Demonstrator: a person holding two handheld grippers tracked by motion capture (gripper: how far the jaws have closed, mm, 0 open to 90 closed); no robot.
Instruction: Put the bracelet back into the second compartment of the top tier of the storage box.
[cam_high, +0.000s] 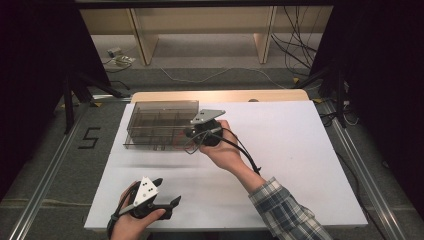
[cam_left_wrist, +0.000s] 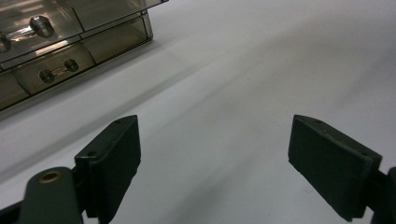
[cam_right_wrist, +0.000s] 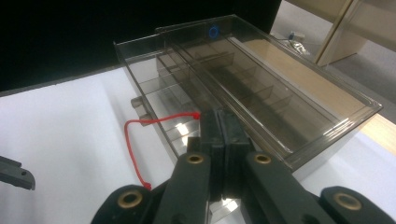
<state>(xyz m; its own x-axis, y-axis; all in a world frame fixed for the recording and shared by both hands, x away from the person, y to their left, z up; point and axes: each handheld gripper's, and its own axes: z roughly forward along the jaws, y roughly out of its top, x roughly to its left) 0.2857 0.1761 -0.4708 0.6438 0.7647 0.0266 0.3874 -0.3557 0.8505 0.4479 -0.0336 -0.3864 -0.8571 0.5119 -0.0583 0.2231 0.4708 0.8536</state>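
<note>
A smoky clear drawer box stands at the back left of the white tabletop. In the right gripper view the box lies just beyond my right gripper, whose jaws are pressed together at its front. A thin red cord runs from the jaw tips in a loop back under the gripper. From above, my right gripper is against the box's front right corner. My left gripper rests near the table's front edge, open with nothing between its jaws. The box's small drawers with round knobs lie off to the left gripper's upper left.
Wooden shelving and loose cables lie on the floor behind the table. Metal rails run along both sides. A "5" mark is taped on the floor at left. A tip of the left gripper pokes into the right gripper view.
</note>
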